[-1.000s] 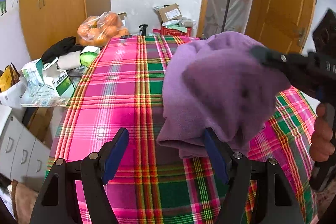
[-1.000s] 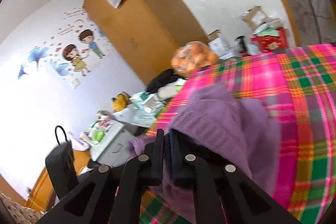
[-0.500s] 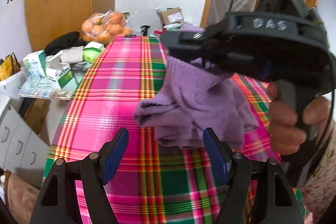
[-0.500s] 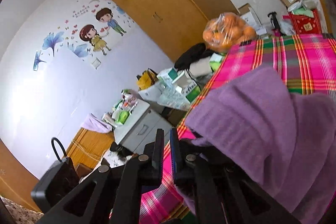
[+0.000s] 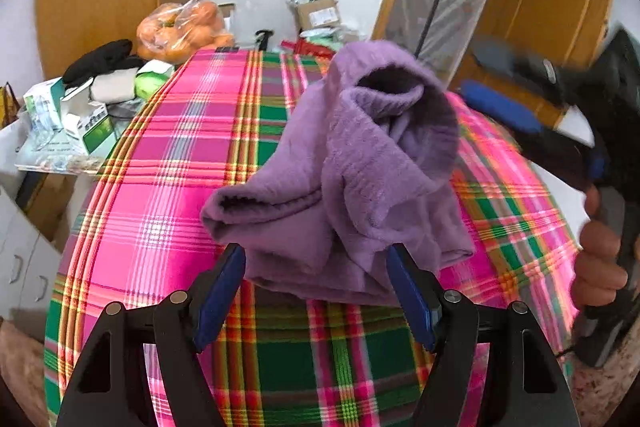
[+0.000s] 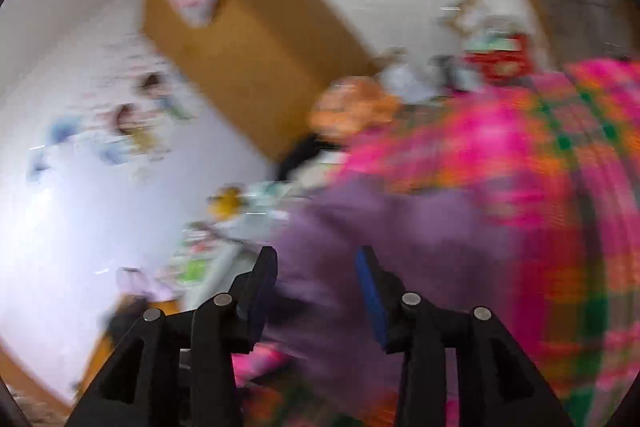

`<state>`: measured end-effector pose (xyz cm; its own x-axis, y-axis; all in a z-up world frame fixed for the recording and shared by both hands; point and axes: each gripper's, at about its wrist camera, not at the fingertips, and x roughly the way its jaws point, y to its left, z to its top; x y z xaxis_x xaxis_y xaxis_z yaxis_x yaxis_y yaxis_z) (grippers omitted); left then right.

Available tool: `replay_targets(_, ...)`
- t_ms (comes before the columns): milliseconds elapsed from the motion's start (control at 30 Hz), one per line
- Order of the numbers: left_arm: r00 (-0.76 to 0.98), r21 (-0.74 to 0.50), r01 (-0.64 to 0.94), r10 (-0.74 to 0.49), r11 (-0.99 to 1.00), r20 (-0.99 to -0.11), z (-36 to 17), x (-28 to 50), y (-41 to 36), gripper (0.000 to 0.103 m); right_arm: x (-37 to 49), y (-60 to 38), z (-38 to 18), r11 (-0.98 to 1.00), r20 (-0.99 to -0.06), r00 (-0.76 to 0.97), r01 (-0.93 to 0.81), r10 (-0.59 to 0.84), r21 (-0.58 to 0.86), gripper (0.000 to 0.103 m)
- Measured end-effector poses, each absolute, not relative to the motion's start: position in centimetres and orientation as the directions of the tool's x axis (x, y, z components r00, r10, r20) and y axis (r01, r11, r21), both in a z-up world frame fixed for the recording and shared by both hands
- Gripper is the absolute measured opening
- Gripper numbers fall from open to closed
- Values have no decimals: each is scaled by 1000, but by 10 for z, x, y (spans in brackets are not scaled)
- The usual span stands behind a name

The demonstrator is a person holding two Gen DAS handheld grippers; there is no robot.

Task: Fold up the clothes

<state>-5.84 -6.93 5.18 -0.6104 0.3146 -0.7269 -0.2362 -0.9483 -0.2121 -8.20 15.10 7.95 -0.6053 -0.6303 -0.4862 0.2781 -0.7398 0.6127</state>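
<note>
Now, release: the purple garment (image 5: pixel 352 167) is no longer pinched by the right gripper (image 6: pixel 316 291); half a second ago the jaws were pressed together on the cloth, and they are now seen spread, with blurred purple fabric lying between and beyond them.
Right gripper, position: it is seen in the left wrist view (image 5: pixel 560 115) at the right edge of the plaid tablecloth (image 5: pixel 180 147), motion-blurred and apart from the garment, where half a second ago it was directly over the cloth. A withdrawal is judged to be under way.
Garment, place: it is heaped on the tablecloth near the front edge, roughly at mid-width. One rolled end points toward the left edge; a raised, open cuff or collar stands at the top of the heap.
Garment, state: bunched, not flat; no clean fold is visible.
Left gripper (image 5: pixel 316 291): jaws are spread wide, just short of the garment's near hem; nothing is held.
Meaning for task: the garment is judged to have been dropped for regrasping; the fold itself is not yet done.
Next need: a hem or corner would have to be picked up and the heap spread.
Right wrist view: heavily blurred; fine detail cannot be told.
</note>
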Motion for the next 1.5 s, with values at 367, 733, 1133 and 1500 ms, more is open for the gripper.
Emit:
replay_targets(367,-590,-210,-205,292,-956,-753,43,-73,-66,75,-90,181,19,-879,-696,-586,60,-415,474,48)
replay_targets(733,-584,-174,-199,259,-964,-769,41,-78,-55,75,-99,166,8,-899,-704,-590,86,-394,430,14)
replay_targets(1133,-594,-189,-232,292,-954,-749,53,-67,-39,63,-59,191,50,-907,-625,-690,115,-366,404,9)
replay_targets(1500,-578,-194,-316,351,-929,-737,61,-49,4,61,-23,239,77,-934,-608,-750,34,-259,356,9)
